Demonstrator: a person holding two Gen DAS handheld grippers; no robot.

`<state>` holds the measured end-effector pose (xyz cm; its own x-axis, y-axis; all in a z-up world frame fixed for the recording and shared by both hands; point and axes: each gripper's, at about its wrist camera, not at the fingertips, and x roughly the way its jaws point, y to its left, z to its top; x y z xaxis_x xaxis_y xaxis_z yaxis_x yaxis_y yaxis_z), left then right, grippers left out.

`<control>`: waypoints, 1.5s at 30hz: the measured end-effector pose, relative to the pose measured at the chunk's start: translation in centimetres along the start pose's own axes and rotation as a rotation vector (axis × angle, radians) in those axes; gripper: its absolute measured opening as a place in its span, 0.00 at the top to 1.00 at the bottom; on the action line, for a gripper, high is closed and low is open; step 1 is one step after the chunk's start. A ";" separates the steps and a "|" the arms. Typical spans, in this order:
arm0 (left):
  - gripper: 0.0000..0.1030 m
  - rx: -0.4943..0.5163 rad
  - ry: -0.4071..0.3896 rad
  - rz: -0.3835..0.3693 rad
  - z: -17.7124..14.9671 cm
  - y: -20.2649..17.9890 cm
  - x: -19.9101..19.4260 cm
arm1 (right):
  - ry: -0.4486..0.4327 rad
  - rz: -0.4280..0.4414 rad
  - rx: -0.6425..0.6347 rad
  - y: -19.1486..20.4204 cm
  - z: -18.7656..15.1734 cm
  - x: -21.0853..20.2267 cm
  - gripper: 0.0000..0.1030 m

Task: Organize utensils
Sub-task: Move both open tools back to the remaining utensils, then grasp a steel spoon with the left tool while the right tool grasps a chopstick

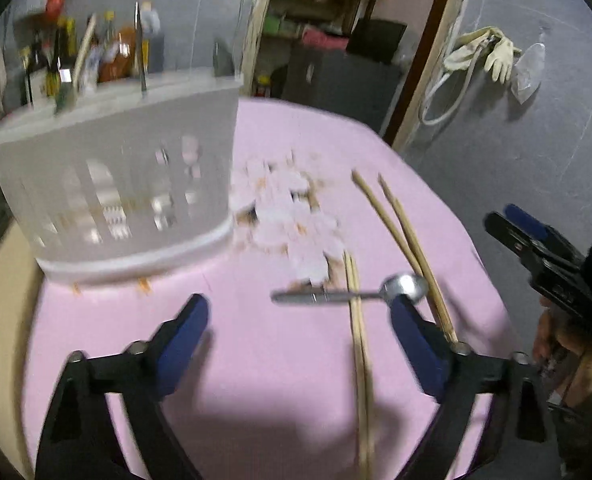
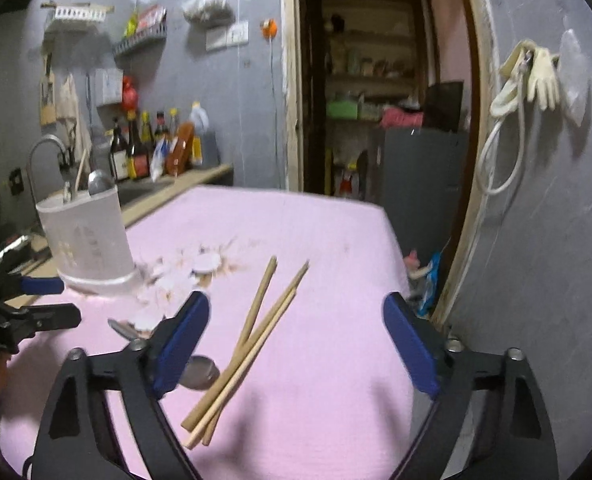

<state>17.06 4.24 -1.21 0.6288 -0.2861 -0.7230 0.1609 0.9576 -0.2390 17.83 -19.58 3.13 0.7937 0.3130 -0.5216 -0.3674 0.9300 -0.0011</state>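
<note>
A white slotted utensil holder (image 1: 120,184) stands on the pink table at the left; it also shows in the right wrist view (image 2: 88,236) with a spoon and a stick in it. A metal spoon (image 1: 351,294) lies across wooden chopsticks (image 1: 399,240). In the right wrist view the chopsticks (image 2: 252,344) lie crossed and the spoon bowl (image 2: 200,372) peeks out beside my left finger. My left gripper (image 1: 299,312) is open and empty above the table, near the spoon. My right gripper (image 2: 296,312) is open and empty over the chopsticks.
The table has a pink cloth (image 1: 280,380) with a printed flower patch (image 1: 288,216). A counter with bottles (image 2: 152,148) and a faucet (image 2: 46,152) lies behind the holder. A doorway (image 2: 375,92) and a grey wall with hanging gloves (image 2: 539,76) are to the right.
</note>
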 end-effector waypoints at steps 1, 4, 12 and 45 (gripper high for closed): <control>0.33 -0.011 0.022 -0.008 -0.1 0.0 0.1 | 0.014 0.005 -0.001 0.0 -0.1 0.3 0.26; 0.51 -0.058 0.091 -0.064 -0.3 0.3 1.3 | 0.069 0.013 -0.014 0.2 -0.2 1.5 0.39; 0.64 -0.082 0.146 -0.087 1.4 0.1 3.5 | 0.136 0.029 -0.022 0.0 -0.8 3.1 0.49; 0.99 -0.013 0.239 -0.100 6.6 -0.6 9.3 | 0.296 0.097 -0.001 -0.9 -0.7 7.0 0.69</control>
<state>27.87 1.21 -3.53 0.4124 -0.3809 -0.8276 0.2028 0.9240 -0.3242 23.40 -18.32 -1.08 0.5793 0.3305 -0.7451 -0.4349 0.8985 0.0604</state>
